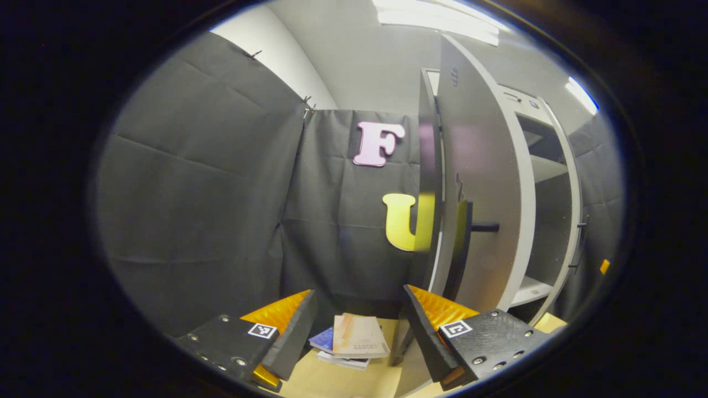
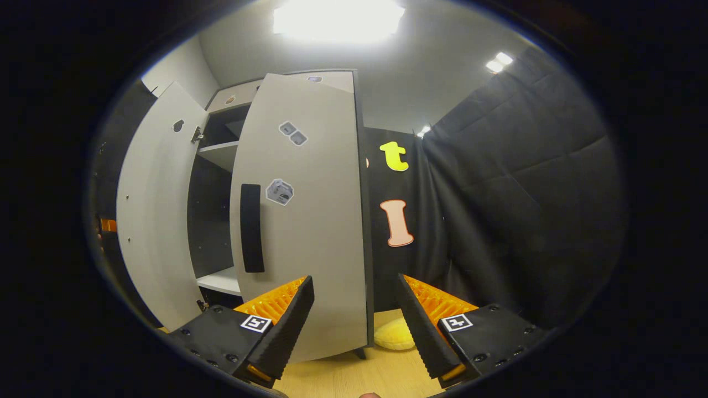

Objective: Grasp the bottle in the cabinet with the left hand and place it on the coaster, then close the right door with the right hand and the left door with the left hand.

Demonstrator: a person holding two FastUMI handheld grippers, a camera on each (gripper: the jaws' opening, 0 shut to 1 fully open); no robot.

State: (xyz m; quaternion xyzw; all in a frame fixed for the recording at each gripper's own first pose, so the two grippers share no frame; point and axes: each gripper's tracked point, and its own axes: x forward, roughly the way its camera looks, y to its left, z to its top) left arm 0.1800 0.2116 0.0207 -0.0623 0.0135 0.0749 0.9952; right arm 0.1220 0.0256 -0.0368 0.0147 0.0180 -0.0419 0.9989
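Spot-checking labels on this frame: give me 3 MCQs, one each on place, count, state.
1. The books lie: A) on the table B) on a cabinet shelf C) in the jaws
2. Stickers on the right door: A) none B) three C) six
3. The cabinet doors are: A) both shut B) one shut C) both open

A: the stack rests on the wooden table beyond the left gripper.
B: two near the top, one beside the handle.
C: the shelves show between the right door and the left door.

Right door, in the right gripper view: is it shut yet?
No. The right door stands ajar, with the cabinet's shelf showing past its edge.
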